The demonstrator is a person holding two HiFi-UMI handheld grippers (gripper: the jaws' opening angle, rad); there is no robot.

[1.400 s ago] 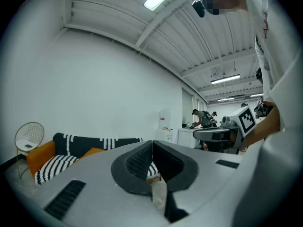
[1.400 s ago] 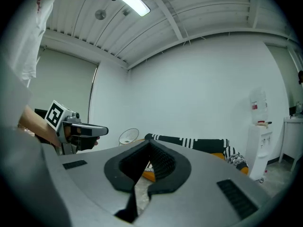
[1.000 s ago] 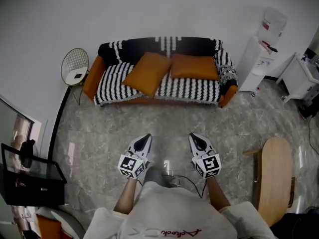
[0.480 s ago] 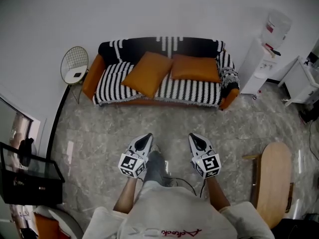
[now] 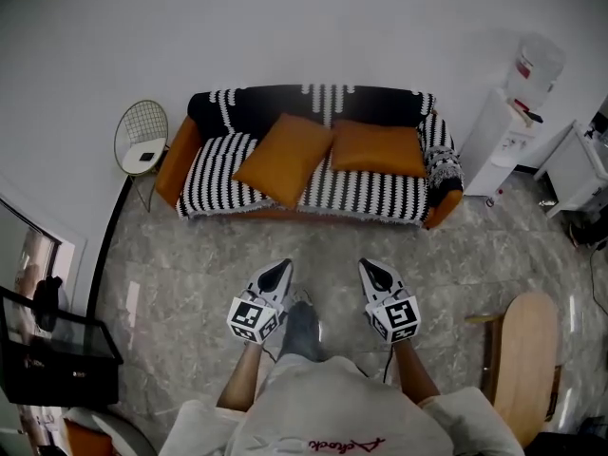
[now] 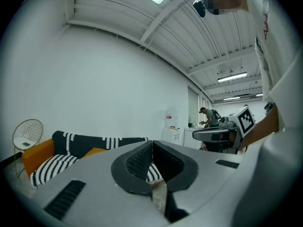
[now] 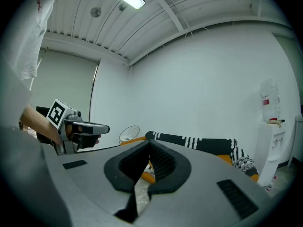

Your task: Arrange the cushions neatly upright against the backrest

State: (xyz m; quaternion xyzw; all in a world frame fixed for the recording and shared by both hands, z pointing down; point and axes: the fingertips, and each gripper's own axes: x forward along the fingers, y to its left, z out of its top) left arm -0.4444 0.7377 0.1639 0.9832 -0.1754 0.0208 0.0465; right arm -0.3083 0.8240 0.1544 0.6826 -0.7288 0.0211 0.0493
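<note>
The left gripper (image 5: 278, 270) and right gripper (image 5: 372, 269) are both clenched on nothing, well apart from the striped sofa (image 5: 214, 171). The left orange cushion (image 5: 283, 158) sits skewed, one corner down on the seat, while the right orange cushion (image 5: 377, 147) leans on the backrest (image 5: 275, 104). It seems best to approach squarely, open the jaws early, and pinch the skewed cushion's upper edge.

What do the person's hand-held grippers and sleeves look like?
Both the left hand-held gripper and right hand-held gripper are pale grey wedges tapering to dark tips, with black ribbed pads. Each carries a cube of black-and-white square markers. The person wears a light short-sleeved shirt with red script.
</note>
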